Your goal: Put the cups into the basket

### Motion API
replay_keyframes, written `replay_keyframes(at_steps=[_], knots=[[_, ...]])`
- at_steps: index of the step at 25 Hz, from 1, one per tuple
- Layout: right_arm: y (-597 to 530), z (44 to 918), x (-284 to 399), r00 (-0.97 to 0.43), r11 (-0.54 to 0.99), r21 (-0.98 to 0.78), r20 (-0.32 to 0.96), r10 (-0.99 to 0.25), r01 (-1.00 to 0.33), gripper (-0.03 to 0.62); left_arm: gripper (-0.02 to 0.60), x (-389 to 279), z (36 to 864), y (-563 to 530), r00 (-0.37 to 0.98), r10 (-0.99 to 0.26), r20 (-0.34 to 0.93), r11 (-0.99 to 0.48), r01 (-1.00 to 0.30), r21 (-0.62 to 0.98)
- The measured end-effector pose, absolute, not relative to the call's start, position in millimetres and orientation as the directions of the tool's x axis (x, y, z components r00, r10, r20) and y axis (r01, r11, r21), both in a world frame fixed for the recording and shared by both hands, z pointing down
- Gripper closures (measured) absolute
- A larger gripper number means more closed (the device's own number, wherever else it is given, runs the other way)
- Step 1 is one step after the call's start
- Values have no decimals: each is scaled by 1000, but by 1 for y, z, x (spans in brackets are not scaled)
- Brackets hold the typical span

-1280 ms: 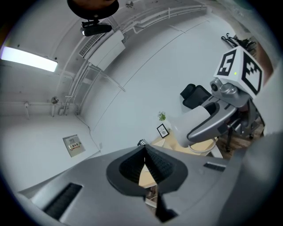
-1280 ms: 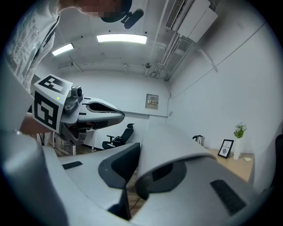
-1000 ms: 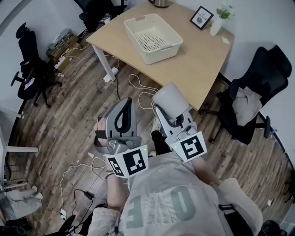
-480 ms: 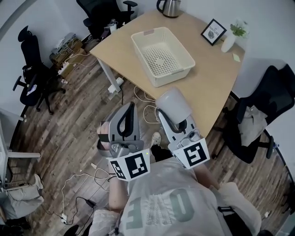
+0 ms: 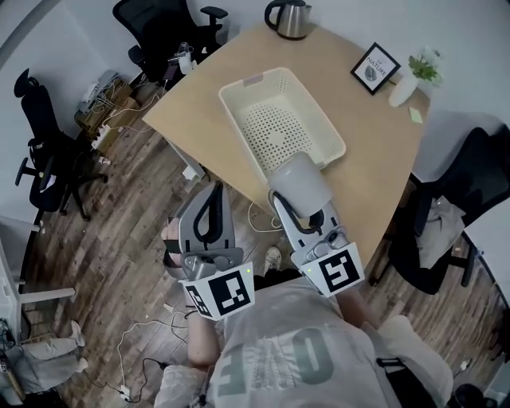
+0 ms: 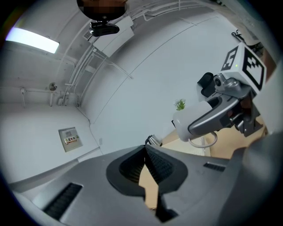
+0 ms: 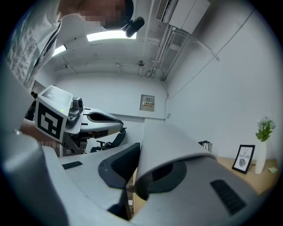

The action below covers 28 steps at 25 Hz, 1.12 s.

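A white cup (image 5: 301,182) with a handle is clamped in my right gripper (image 5: 295,201), which is shut on the cup's wall. In the head view it hangs at the near end of the cream perforated basket (image 5: 239,119) standing on the tan table (image 5: 374,151). The basket looks empty. The right gripper view shows the cup's wall (image 7: 172,141) wedged between the jaws. My left gripper (image 5: 215,191) floats beside it over the floor, left of the cup. In the left gripper view my left gripper (image 6: 146,149) is shut with nothing in it, and the cup (image 6: 192,121) shows at the right.
A kettle (image 5: 287,17), a framed picture (image 5: 375,68) and a small plant in a white vase (image 5: 414,76) stand at the table's far side. Black office chairs (image 5: 44,151) (image 5: 450,207) flank the table. Cables (image 5: 147,347) lie on the wooden floor.
The table and basket have come closer to both grippers. The cup, before over the floor short of the table's edge, now sits at the basket's near end. Neither grip has changed.
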State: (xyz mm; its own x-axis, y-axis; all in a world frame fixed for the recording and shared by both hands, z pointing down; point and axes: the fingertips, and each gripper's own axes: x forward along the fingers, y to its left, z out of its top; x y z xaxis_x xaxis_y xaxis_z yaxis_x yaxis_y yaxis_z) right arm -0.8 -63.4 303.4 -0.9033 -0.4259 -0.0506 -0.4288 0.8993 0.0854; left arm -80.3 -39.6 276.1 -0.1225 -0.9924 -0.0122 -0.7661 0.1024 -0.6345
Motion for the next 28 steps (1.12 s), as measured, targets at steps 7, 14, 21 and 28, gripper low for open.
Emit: replay_keyframes(at_steps=[7, 14, 21, 28], knots=[[-115, 304, -22, -883, 879, 91, -12, -470, -469, 545, 572, -98, 283, -96, -63, -997, 33, 28, -777, -629], [-163, 303, -54, -816, 809, 111, -29, -578, -577, 545, 572, -133, 296, -160, 63, -997, 39, -74, -796, -601], [-210, 297, -79, -746, 738, 137, -8, -666, -661, 545, 572, -156, 281, -222, 196, -981, 5, -157, -768, -620], [-241, 322, -93, -738, 749, 220, 146, -659, -625, 545, 572, -159, 283, -257, 273, -962, -3, -215, -765, -607]])
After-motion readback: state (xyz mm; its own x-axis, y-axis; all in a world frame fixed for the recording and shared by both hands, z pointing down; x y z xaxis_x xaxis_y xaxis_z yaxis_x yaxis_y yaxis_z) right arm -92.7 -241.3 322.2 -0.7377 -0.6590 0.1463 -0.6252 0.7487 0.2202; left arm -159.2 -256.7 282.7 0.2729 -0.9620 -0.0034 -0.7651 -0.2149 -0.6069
